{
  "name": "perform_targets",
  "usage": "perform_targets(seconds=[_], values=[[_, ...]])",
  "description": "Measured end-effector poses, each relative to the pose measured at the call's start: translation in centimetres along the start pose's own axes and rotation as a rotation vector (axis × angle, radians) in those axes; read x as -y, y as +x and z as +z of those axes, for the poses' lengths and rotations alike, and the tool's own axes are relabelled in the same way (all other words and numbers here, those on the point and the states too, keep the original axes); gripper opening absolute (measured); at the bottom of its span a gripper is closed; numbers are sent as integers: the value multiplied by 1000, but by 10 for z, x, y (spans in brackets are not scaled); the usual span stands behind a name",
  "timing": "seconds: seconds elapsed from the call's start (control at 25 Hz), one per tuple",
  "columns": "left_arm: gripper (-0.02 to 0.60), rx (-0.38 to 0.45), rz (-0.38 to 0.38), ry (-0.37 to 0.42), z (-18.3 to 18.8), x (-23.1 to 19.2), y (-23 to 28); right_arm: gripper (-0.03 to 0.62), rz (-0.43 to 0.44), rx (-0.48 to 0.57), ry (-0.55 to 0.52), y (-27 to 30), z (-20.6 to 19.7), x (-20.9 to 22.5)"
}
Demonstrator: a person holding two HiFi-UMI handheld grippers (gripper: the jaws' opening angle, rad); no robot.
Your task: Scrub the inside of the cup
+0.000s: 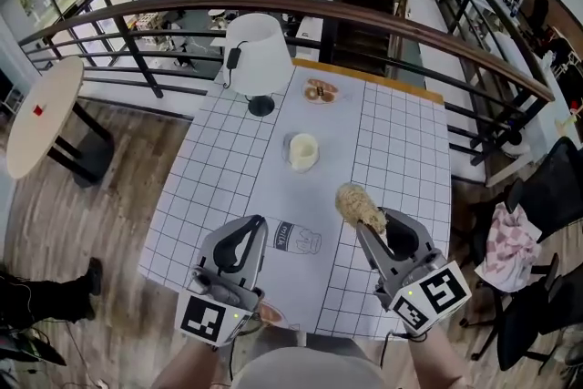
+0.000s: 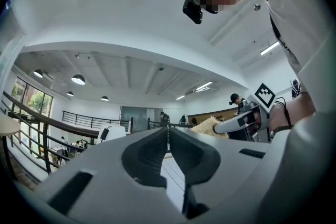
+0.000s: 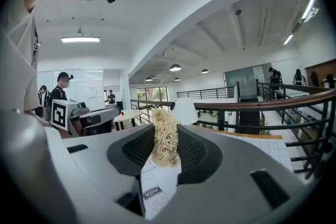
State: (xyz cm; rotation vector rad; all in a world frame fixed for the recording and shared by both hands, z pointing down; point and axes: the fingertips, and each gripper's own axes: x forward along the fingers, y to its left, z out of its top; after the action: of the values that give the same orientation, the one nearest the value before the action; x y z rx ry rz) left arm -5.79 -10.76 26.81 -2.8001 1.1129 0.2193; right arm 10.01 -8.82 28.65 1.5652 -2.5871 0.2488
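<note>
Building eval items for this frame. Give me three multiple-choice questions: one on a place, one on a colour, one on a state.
1. Where on the table is the cup?
A. at the near edge
B. near the middle
C. at the far left corner

2. What colour is the shade of the lamp?
A. white
B. red
C. black

3. How does the right gripper stand?
A. jaws apart, empty
B. jaws shut, empty
C. jaws shut on the scrubber

Answers:
1 B: in the head view it stands mid-table.
2 A: the shade shows plain white in the head view.
3 C: the right gripper view shows tan fibres pinched between the jaws.
</note>
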Motion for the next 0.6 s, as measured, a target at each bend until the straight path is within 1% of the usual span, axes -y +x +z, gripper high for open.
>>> perform_targets(seconds=[0.04, 0.12, 0.24, 0.28, 0.36, 0.6], values=[[15, -4, -6, 1, -2, -1, 6, 121, 7, 2, -9, 7, 0, 5], [15, -49, -23, 9, -13, -5, 19, 121, 19, 7, -12, 22, 0, 17], [18, -106, -35, 45, -39, -17, 41, 121, 24, 5, -10, 48, -3, 35], [29, -129, -39, 47, -52, -22, 49, 121, 25, 1, -11, 57, -5, 40], [100, -180, -52, 36, -79, -31, 65, 121, 30, -11, -12, 75, -10, 48], [103, -249, -55, 13, -156, -50, 117, 121, 59, -46, -6, 124, -26, 74]])
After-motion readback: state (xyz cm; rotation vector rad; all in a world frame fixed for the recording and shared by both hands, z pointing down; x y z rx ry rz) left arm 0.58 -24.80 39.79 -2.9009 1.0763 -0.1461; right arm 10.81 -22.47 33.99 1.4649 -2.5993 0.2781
